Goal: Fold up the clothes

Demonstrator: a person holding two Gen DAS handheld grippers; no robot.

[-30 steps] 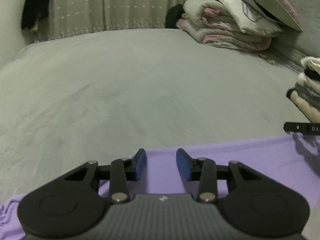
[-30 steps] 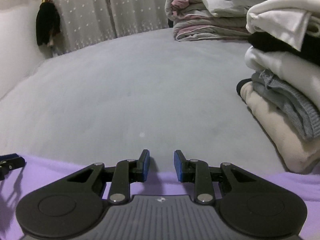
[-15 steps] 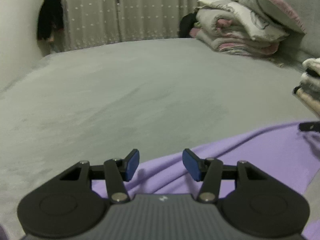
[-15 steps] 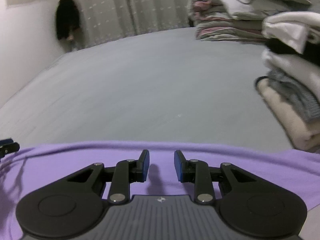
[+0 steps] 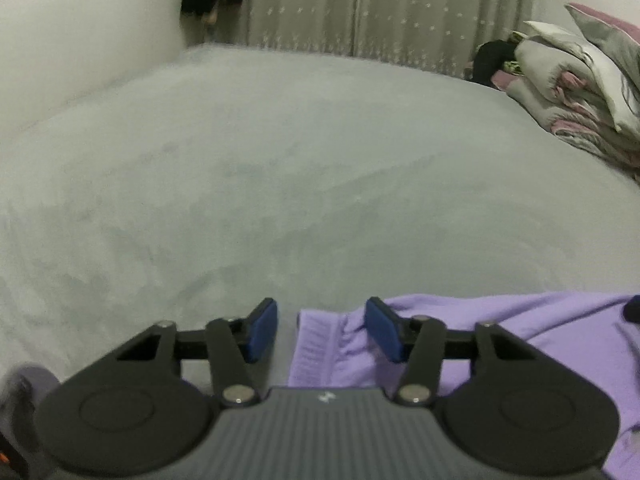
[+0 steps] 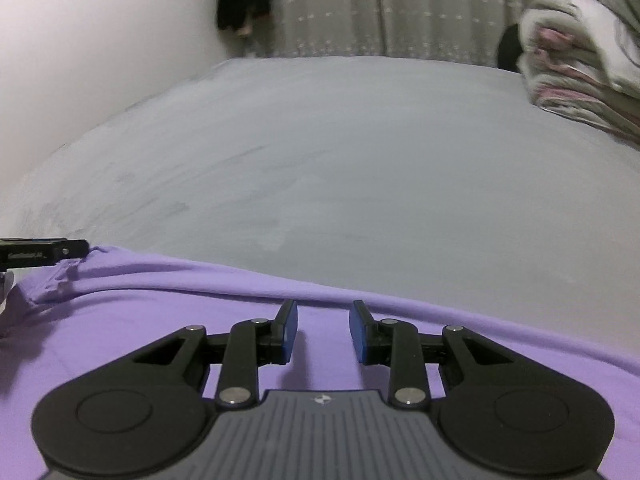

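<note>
The purple garment (image 6: 160,320) lies on the grey bed (image 6: 340,160), spread across the near edge of both wrist views. The fabric is a plain lilac knit, smooth over most of its surface, with a long raised fold running along its far edge in the right wrist view. In the left wrist view a ribbed hem (image 5: 316,344) is bunched into small gathers.

The left gripper (image 5: 322,330) has its jaws apart and closing; the gathered hem sits between them, touching the right-hand pad, while the other pad stands clear of the cloth.

The right gripper (image 6: 324,330) is over the garment with its jaws apart; no fabric is clamped between the blue pads (image 6: 290,330).

Folded bedding (image 6: 580,64) is stacked at the far right of the bed.
</note>
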